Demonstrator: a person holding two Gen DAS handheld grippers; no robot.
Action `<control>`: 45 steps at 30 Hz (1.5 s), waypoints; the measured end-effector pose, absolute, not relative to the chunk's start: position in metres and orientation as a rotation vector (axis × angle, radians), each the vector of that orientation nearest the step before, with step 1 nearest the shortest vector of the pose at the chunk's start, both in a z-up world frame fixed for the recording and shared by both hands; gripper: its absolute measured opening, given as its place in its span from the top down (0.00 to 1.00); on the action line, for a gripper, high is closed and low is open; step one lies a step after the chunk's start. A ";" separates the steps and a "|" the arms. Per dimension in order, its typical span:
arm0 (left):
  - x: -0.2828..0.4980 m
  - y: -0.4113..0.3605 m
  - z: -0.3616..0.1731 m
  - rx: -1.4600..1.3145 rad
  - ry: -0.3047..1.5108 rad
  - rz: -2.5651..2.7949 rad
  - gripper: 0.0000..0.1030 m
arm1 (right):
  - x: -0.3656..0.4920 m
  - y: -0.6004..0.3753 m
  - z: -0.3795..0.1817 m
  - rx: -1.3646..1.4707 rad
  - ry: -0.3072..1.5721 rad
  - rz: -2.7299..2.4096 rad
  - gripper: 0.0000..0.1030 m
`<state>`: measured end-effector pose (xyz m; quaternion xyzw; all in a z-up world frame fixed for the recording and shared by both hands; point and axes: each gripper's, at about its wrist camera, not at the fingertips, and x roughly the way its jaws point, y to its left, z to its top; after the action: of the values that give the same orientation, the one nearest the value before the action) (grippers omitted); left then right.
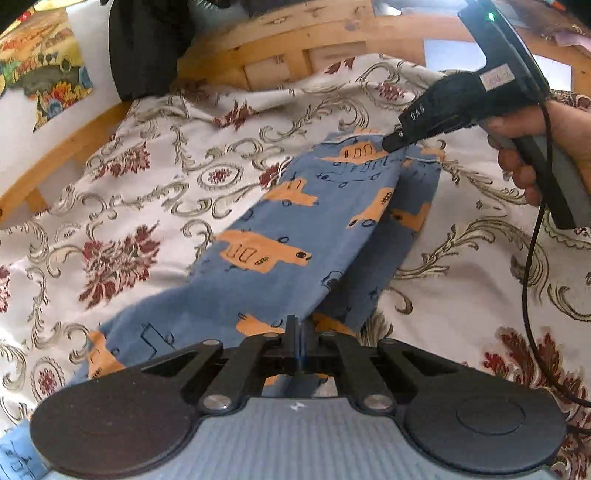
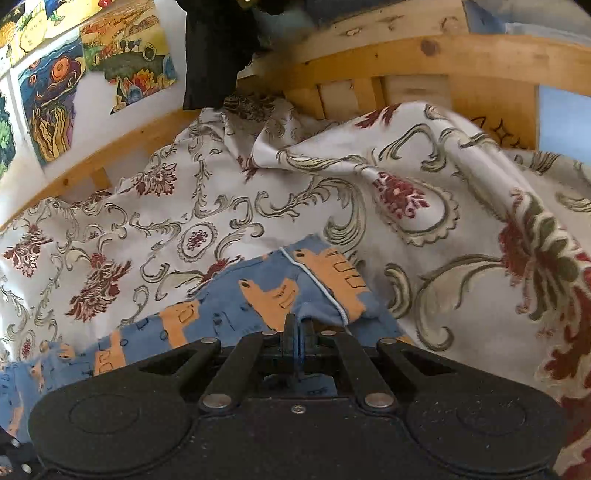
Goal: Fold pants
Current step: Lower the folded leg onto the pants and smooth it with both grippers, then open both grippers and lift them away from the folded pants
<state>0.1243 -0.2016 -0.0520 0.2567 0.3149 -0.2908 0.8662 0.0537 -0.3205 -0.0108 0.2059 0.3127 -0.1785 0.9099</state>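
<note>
Blue pants with orange vehicle prints lie lengthwise on a flowered bedspread, one leg folded over the other. My left gripper is shut on the near end of the pants, fabric pinched between its fingers. In the left wrist view the right gripper, held by a hand, pinches the far end of the pants. In the right wrist view the right gripper is shut on the blue pants at a white-piped hem, and the cloth trails off to the lower left.
A wooden bed frame runs behind the bedspread, with a dark garment hanging over it. Coloured drawings hang on the white wall at left. The bedspread bunches into a raised fold near the headboard. A black cable hangs from the right gripper.
</note>
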 end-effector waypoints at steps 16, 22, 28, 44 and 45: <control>0.122 -0.207 -0.057 0.582 0.690 -0.642 0.99 | 0.031 -0.298 -0.012 0.285 0.725 -0.472 1.00; 0.121 -0.206 -0.059 0.603 0.706 -0.648 0.99 | 0.026 -0.294 -0.014 0.285 0.759 -0.468 1.00; 0.124 -0.207 -0.069 0.600 0.734 -0.641 0.99 | 0.027 -0.296 -0.025 0.298 0.804 -0.467 0.99; 0.105 -0.130 -0.035 0.267 0.748 -0.456 0.39 | 0.021 -0.290 -0.011 0.206 0.727 -0.572 0.24; 0.106 -0.122 -0.034 0.248 0.745 -0.401 0.31 | 0.020 -0.287 -0.010 0.183 0.713 -0.572 0.19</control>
<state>0.1063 -0.1219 -0.0339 0.1198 0.3605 -0.1941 0.9045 0.0205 -0.2868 -0.0096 0.0882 0.3436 -0.2759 0.8933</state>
